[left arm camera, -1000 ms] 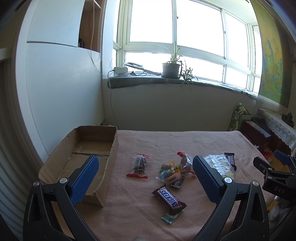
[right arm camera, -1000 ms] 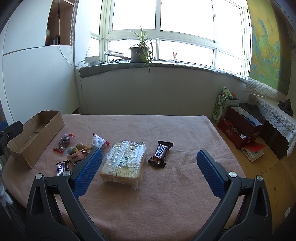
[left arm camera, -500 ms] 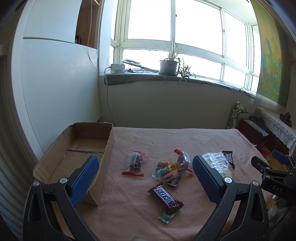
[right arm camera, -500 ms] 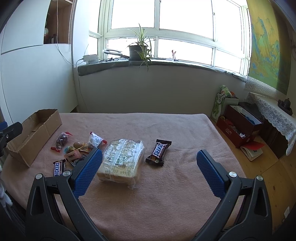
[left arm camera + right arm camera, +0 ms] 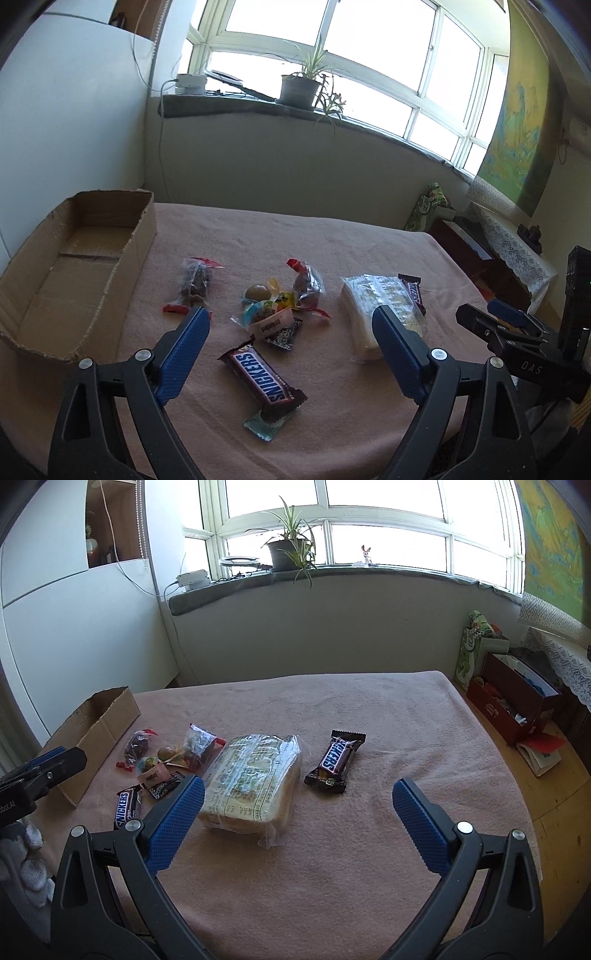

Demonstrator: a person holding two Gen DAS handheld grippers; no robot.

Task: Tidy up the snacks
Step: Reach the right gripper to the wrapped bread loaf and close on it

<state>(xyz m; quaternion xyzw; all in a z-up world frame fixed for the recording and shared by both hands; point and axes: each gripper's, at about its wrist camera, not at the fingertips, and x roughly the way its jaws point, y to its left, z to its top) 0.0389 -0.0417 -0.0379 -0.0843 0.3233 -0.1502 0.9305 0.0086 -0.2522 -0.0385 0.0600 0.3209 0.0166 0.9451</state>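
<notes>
Both cameras look from the near edge of the pink-clothed table (image 5: 332, 236) toward the window's potted plant (image 5: 300, 86), tilted down. The left wrist view sits closer to the cardboard box (image 5: 74, 258); the right wrist view sits further from it, beyond the bread pack (image 5: 255, 779). Both share the bread pack (image 5: 380, 306), the box (image 5: 96, 731), plant (image 5: 286, 550) and table (image 5: 369, 709).

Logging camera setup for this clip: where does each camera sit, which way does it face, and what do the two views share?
Left wrist: on the left gripper, above the table's near left, facing the window; open blue fingers frame the Snickers bar, cardboard box at left, right gripper at right edge.
Right wrist: on the right gripper, further right, facing the window; open fingers, left gripper at left edge.
Shared: bread bag, box, candy pile, both Snickers, potted plant.
</notes>
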